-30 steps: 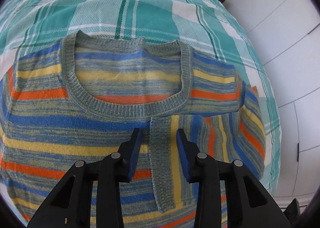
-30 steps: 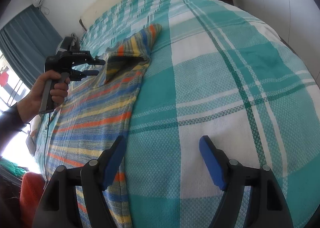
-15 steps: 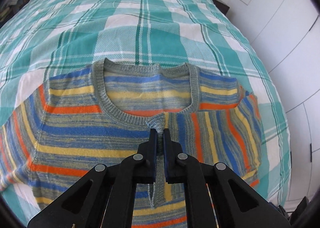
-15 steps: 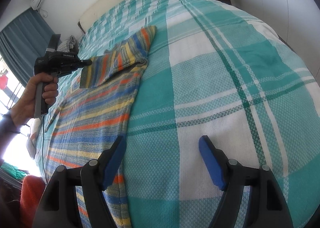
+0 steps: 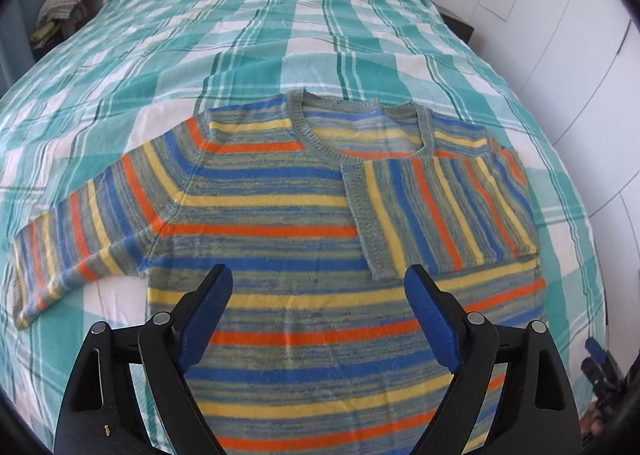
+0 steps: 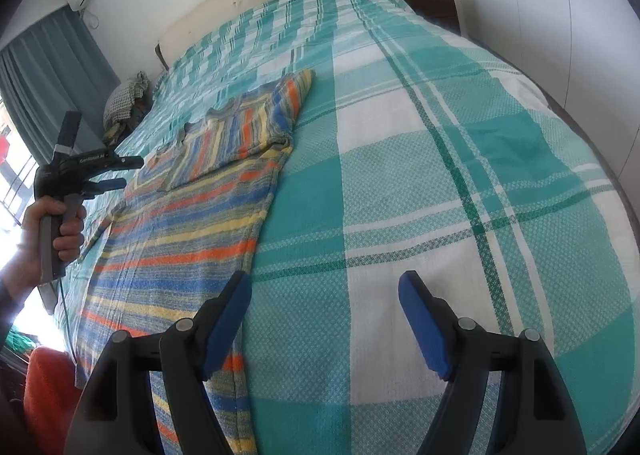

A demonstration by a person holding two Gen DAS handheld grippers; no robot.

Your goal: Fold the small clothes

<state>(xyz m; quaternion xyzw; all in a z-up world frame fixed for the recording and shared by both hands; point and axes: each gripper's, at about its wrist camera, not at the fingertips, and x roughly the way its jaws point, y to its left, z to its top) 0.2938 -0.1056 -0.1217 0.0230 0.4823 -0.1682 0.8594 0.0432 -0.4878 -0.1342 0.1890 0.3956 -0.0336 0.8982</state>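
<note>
We hold the left gripper [image 5: 318,289] above the striped sweater [image 5: 280,239], jaws wide apart, gripping nothing. The sweater lies flat on the teal plaid bedspread [image 5: 256,27], one sleeve [image 5: 440,211] folded across its chest. Our right gripper [image 6: 324,297] hangs spread and empty beside the sweater's edge.

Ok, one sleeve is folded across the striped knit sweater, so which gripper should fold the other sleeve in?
Left. The left gripper, open, hangs over the striped knit sweater, beside the outstretched sleeve. The right gripper sits open over the teal plaid bedspread, on the folded side.
</note>
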